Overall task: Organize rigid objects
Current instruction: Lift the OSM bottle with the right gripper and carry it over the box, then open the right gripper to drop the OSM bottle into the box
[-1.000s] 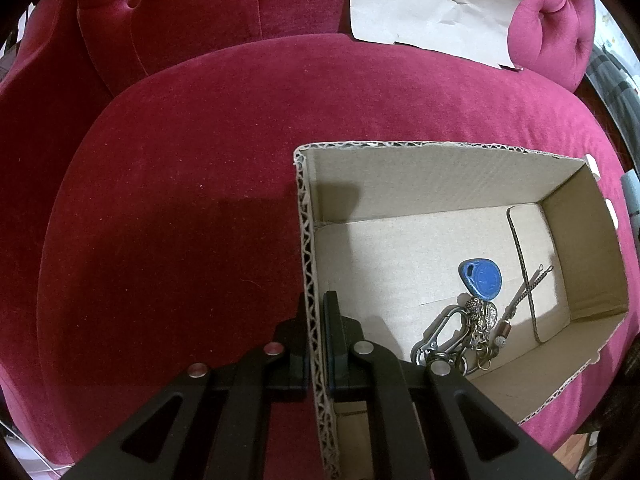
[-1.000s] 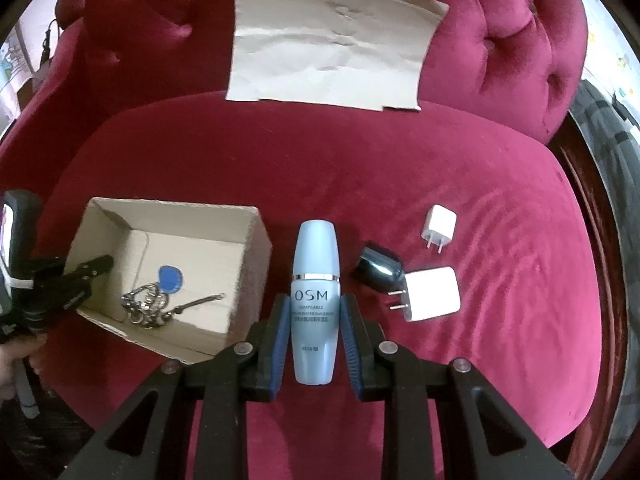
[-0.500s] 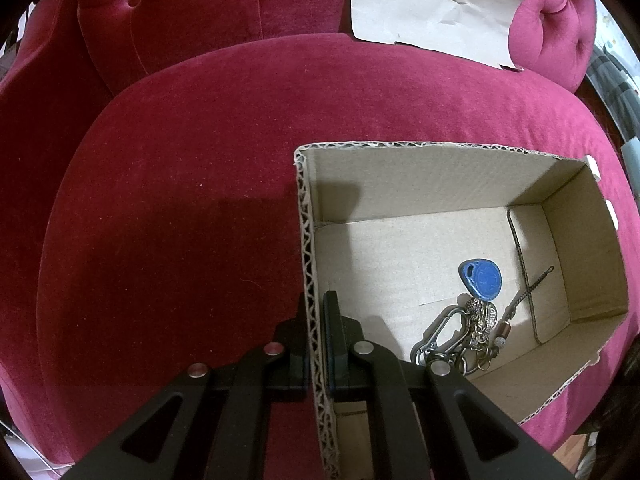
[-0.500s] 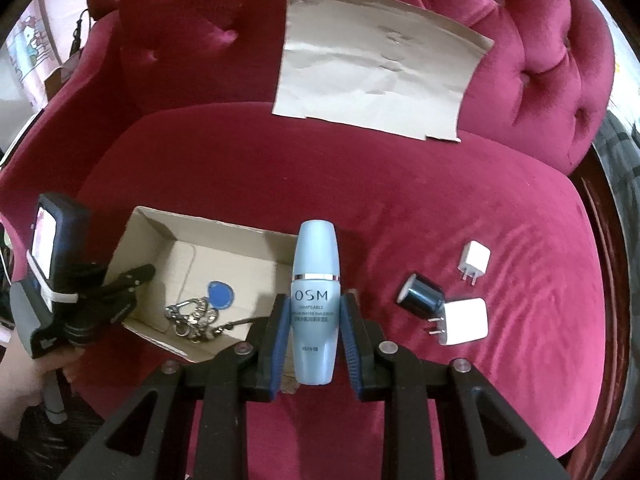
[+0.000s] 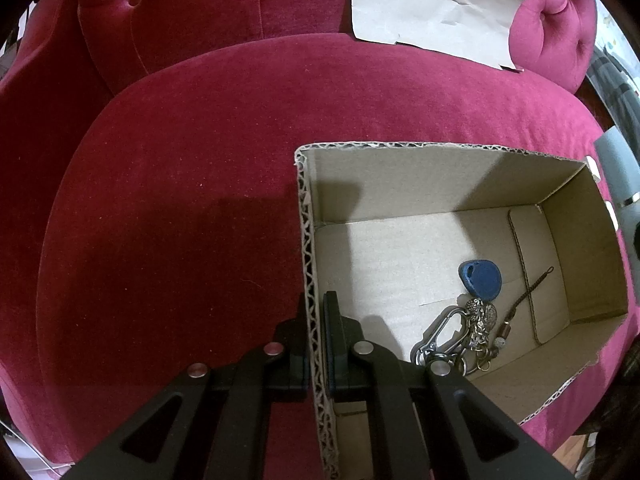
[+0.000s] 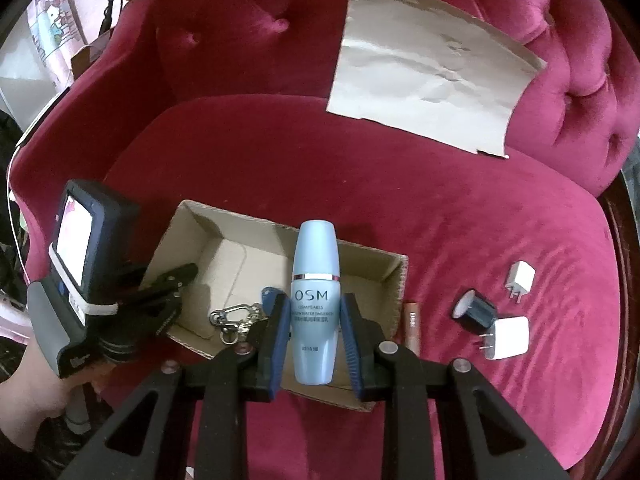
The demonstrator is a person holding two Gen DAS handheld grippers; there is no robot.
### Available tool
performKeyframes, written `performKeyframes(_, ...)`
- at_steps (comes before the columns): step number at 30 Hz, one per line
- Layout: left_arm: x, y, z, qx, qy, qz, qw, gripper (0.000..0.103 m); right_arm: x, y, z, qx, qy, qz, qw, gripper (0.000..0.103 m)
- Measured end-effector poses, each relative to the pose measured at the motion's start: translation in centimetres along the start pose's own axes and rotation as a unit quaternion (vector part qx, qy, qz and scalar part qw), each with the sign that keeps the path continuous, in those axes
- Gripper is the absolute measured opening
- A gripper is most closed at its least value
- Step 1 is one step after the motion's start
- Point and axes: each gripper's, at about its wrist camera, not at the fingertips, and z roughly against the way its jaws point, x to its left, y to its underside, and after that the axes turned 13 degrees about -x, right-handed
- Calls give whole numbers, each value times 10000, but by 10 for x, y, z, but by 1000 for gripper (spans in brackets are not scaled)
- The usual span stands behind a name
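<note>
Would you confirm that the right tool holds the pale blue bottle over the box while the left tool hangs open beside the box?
Not quite: the left tool is shut on the box wall, as the left wrist view shows. The right tool does hold the bottle over the box.

A deep-red velvet sofa with a button-tufted back fills the scene, a creased sheet of brown paper propped against it
</note>
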Motion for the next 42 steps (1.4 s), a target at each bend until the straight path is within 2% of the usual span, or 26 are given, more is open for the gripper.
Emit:
performKeyframes(13, 1, 0, 0, 1, 2, -3, 10000, 5, 27, 5, -18, 101, -160, 42, 9998, 26)
performKeyframes(29, -1, 1, 0, -6, 0, -21, 10000, 5, 35, 13, -53, 316, -277, -312, 9986, 27)
performKeyframes(40, -1, 0, 0, -3, 2, -16, 10000, 5, 35, 13, -54, 303, -355, -392, 9981, 27)
performKeyframes(42, -1, 1, 0, -4, 4, -15, 10000, 5, 34, 12, -53, 285, -311, -405, 9983, 36)
